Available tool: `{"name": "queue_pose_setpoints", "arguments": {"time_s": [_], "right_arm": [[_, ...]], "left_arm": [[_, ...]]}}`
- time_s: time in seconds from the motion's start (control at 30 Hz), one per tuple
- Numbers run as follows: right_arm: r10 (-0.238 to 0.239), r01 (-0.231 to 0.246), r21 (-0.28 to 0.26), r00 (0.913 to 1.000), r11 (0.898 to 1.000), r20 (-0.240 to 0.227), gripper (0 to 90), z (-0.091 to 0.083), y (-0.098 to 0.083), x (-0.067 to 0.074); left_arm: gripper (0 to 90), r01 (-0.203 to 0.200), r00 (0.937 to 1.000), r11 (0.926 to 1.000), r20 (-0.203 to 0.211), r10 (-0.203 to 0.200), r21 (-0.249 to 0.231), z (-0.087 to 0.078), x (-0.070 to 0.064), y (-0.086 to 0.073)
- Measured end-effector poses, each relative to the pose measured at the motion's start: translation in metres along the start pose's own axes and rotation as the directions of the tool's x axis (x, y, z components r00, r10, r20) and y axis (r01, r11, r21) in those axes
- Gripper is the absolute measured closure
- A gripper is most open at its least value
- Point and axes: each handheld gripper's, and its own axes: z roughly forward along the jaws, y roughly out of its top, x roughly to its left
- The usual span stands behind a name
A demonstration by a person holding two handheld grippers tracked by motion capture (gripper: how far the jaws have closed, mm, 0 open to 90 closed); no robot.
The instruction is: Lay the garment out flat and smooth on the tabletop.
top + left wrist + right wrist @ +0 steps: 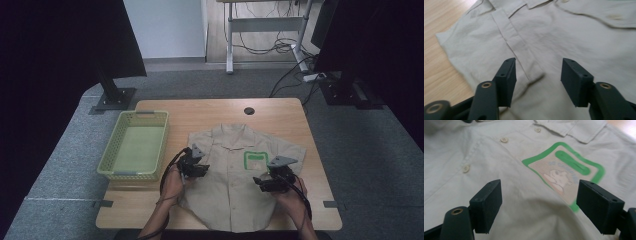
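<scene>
The shirt (235, 170) lies collar-away on the table; left gripper (196, 169) hovers over its left side, right gripper (270, 184) near the pocket, both jaws apart, empty

Left gripper (196, 167) and right gripper (272, 182) both hover, jaws apart, nothing gripped

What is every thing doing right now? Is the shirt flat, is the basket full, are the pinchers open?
shirt: spread flat on the table, front up, buttoned.
basket: upright, empty.
left gripper: open above the shirt, holding nothing.
right gripper: open above the shirt beside the green patch, holding nothing.
</scene>
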Motion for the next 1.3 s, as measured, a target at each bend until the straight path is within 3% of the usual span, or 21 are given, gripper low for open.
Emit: {"name": "queue_pose_setpoints", "arguments": {"time_s": [0.13, 0.2, 0.3, 0.4, 0.5, 0.63, 0.73, 0.77, 0.83, 0.87, 0.9, 0.93, 1.07, 1.13, 1.2, 1.23, 1.27, 1.3], "right_arm": [[0.014, -0.014, 0.037, 0.9999, 0.999, -0.005, 19.7, 0.021, -0.005, -0.002], [0.021, -0.021, 0.053, 0.9998, 0.998, -0.007, 19.5, 0.028, -0.011, -0.004], [0.025, -0.025, 0.055, 0.9997, 0.998, -0.001, 19.9, 0.031, -0.019, -0.006], [0.026, -0.027, 0.051, 0.9994, 0.998, 0.022, 20.3, 0.029, -0.023, -0.007], [0.034, -0.035, 0.044, 0.9990, 0.998, 0.029, 21.4, 0.025, -0.027, -0.010], [0.045, -0.047, 0.047, 0.9981, 0.998, 0.042, 22.3, 0.019, -0.031, -0.013], [0.052, -0.055, 0.044, 0.9974, 0.998, 0.050, 22.4, 0.015, -0.035, -0.014], [0.052, -0.055, 0.044, 0.9974, 0.998, 0.050, 22.4, 0.015, -0.035, -0.014], [0.058, -0.060, 0.044, 0.9968, 0.997, 0.056, 22.4, 0.011, -0.038, -0.015], [0.058, -0.060, 0.044, 0.9968, 0.997, 0.056, 22.4, 0.011, -0.038, -0.015], [0.058, -0.061, 0.042, 0.9967, 0.997, 0.057, 22.4, 0.009, -0.040, -0.016], [0.062, -0.065, 0.042, 0.9963, 0.997, 0.059, 22.4, 0.007, -0.042, -0.017], [0.065, -0.068, 0.040, 0.9960, 0.997, 0.062, 22.3, 0.002, -0.046, -0.018], [0.070, -0.073, 0.036, 0.9956, 0.997, 0.062, 22.3, 0.000, -0.049, -0.019], [0.080, -0.082, 0.025, 0.9952, 0.996, 0.056, 22.2, -0.001, -0.051, -0.019], [0.083, -0.084, 0.022, 0.9951, 0.996, 0.054, 22.1, -0.002, -0.051, -0.020], [0.084, -0.085, 0.019, 0.9951, 0.996, 0.051, 22.1, -0.002, -0.052, -0.020], [0.084, -0.085, 0.019, 0.9951, 0.996, 0.051, 22.1, -0.002, -0.052, -0.020]], "left_arm": [[59.3, 0.038, 0.9992, 0.9985, -0.013, -0.037, 0.040, 0.016, 0.004, 0.000], [67.9, 0.086, 0.9961, 0.9960, 0.016, -0.087, 0.023, 0.017, 0.006, -0.001], [82.5, 0.098, 0.9952, 0.9950, 0.007, -0.098, 0.021, 0.017, 0.006, -0.001], [85.7, 0.112, 0.9933, 0.9937, -0.029, -0.112, -0.007, 0.011, 0.009, -0.001], [85.8, 0.136, 0.9873, 0.9895, -0.077, -0.139, -0.050, -0.002, 0.016, 0.000], [85.6, 0.145, 0.9751, 0.9869, -0.159, -0.154, -0.072, -0.021, 0.027, 0.000], [85.2, 0.147, 0.9594, 0.9878, -0.235, -0.155, -0.053, -0.031, 0.032, -0.003], [85.2, 0.147, 0.9594, 0.9878, -0.235, -0.155, -0.053, -0.031, 0.032, -0.003], [84.9, 0.144, 0.9428, 0.9895, -0.302, -0.141, -0.014, -0.035, 0.036, -0.007], [84.7, 0.144, 0.9428, 0.9895, -0.302, -0.141, -0.014, -0.035, 0.036, -0.007], [84.7, 0.144, 0.9321, 0.9894, -0.339, -0.129, 0.020, -0.035, 0.036, -0.009], [83.9, 0.141, 0.9257, 0.9894, -0.359, -0.120, 0.035, -0.036, 0.036, -0.011], [77.0, 0.151, 0.9105, 0.9871, -0.397, -0.117, 0.054, -0.039, 0.039, -0.014], [69.7, 0.164, 0.9207, 0.9863, -0.362, -0.147, 0.017, -0.045, 0.039, -0.016], [61.6, 0.167, 0.9373, 0.9859, -0.308, -0.164, -0.017, -0.049, 0.037, -0.018], [57.4, 0.163, 0.9514, 0.9859, -0.259, -0.167, -0.035, -0.051, 0.034, -0.020], [51.7, 0.160, 0.9689, 0.9853, -0.181, -0.169, -0.059, -0.053, 0.030, -0.022], [46.2, 0.160, 0.9689, 0.9853, -0.181, -0.169, -0.059, -0.053, 0.030, -0.022]]}}
